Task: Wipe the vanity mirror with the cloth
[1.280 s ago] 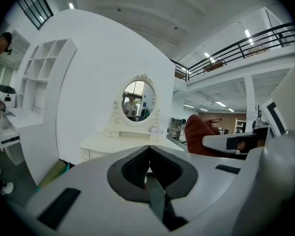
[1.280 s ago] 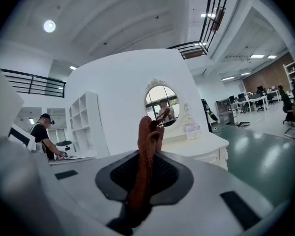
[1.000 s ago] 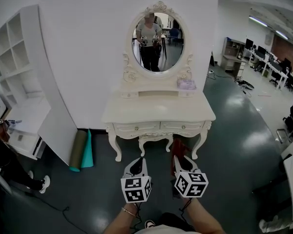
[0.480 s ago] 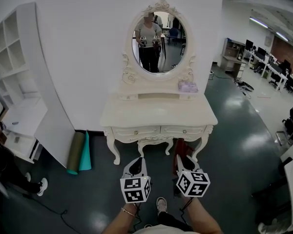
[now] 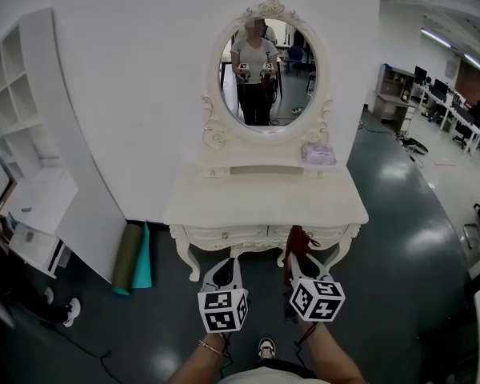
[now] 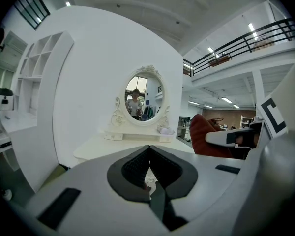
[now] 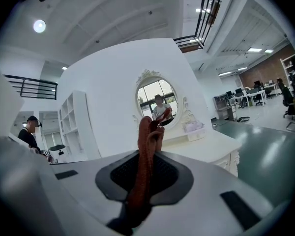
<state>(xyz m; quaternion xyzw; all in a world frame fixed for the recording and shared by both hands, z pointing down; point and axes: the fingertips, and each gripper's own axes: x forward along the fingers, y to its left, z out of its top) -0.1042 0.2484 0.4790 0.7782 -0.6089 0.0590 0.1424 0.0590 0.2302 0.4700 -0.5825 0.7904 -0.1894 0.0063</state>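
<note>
Both grippers low in front of the vanity; cloth in the right jaws, well apart from the mirror.

White shelf unit (image 5: 32,134) at 10 o'clock, rolled mats (image 5: 134,256) on the floor at 9. Left gripper (image 5: 224,269): jaws pressed together, nothing between. Vanity surface (image 5: 264,202) at 12, oval mirror (image 5: 266,72) above it. Right gripper (image 5: 298,264): jaws pinching the dark red cloth (image 5: 296,242), which sticks up past the tips. Pale lilac box (image 5: 318,152) at 1, on the ledge under the mirror.
</note>
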